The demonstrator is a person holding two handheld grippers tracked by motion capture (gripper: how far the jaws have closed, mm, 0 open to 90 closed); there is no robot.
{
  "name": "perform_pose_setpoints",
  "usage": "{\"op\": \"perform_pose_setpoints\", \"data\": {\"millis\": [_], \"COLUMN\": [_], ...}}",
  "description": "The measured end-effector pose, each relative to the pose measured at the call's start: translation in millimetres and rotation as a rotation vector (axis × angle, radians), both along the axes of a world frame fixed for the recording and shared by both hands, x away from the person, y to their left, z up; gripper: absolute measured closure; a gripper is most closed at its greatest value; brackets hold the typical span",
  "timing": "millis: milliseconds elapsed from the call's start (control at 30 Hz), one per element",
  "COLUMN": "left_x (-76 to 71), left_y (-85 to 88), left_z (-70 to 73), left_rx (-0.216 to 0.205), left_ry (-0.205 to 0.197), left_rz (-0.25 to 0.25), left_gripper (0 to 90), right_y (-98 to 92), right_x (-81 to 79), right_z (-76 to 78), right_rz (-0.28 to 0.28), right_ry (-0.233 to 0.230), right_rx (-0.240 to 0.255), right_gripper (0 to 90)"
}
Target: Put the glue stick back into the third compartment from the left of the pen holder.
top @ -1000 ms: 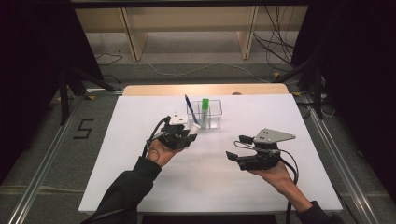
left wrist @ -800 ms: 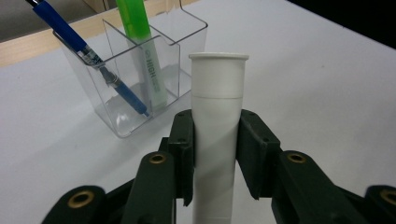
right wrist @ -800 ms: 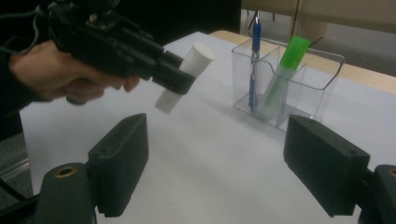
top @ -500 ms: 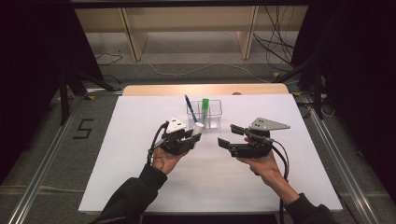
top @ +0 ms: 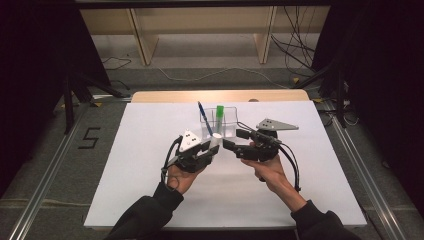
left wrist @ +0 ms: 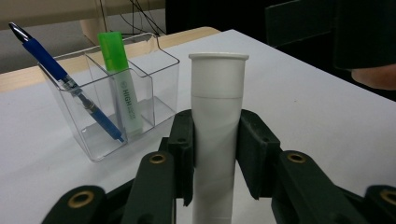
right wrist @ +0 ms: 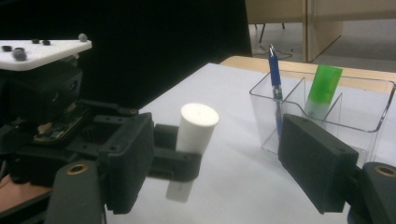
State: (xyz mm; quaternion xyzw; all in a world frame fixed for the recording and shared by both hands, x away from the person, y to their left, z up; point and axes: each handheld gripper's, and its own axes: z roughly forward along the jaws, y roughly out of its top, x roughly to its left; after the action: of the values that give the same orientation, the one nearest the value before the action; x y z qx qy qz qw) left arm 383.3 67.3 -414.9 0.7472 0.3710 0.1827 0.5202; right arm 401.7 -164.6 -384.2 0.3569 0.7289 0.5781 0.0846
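White tube point(left wrist: 217, 130) stands upright, clamped between the pads of the left gripper point(top: 200, 152) above the white table point(top: 125, 190). The right gripper point(top: 235, 147), just beside it, has been closing, its jaws apart and empty. Behind stands a clear organizer point(top: 220, 122) holding a blue pen point(top: 204, 117) and a green highlighter point(top: 219, 114).

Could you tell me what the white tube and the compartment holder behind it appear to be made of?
White tube: probably matte plastic; opaque, dull surface, moulded rim and a seam below it. Holder: clear hard plastic, likely acrylic; see-through walls with glossy edges.
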Motion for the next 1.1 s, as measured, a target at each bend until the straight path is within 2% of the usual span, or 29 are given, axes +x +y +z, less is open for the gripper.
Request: {"op": "perform_pose_setpoints", "data": {"millis": [133, 367, 533, 667, 1100], "left_x": [-3.3, -5.3, -6.6, -7.1, -7.4], "left_y": [-1.8, -3.1, -5.0, -6.6, -6.3], "left_z": [1.0, 2.0, 1.8, 2.0, 3.7], "left_rx": [0.003, -0.004, -0.009, -0.007, -0.021], "left_ry": [-0.002, -0.013, -0.013, -0.018, -0.022], "left_rz": [-0.009, -0.009, -0.008, -0.010, -0.005], "left_gripper": [68.6, 68.6, 68.6, 68.5, 68.5], "right_y": [7.0, 14.4, 19.0, 20.6, 24.2], "right_x": [1.6, 6.5, 6.8, 7.8, 8.5], "right_z": [-0.4, -5.3, -6.6, -7.9, -11.3], "right_rz": [0.002, 0.017, 0.030, 0.032, 0.028], "right_ry": [0.008, 0.045, 0.047, 0.075, 0.082], "right_rx": [0.001, 0.042, 0.056, 0.071, 0.082], "right_gripper": [30.7, 38.7, 45.8, 50.4, 62.3]}}
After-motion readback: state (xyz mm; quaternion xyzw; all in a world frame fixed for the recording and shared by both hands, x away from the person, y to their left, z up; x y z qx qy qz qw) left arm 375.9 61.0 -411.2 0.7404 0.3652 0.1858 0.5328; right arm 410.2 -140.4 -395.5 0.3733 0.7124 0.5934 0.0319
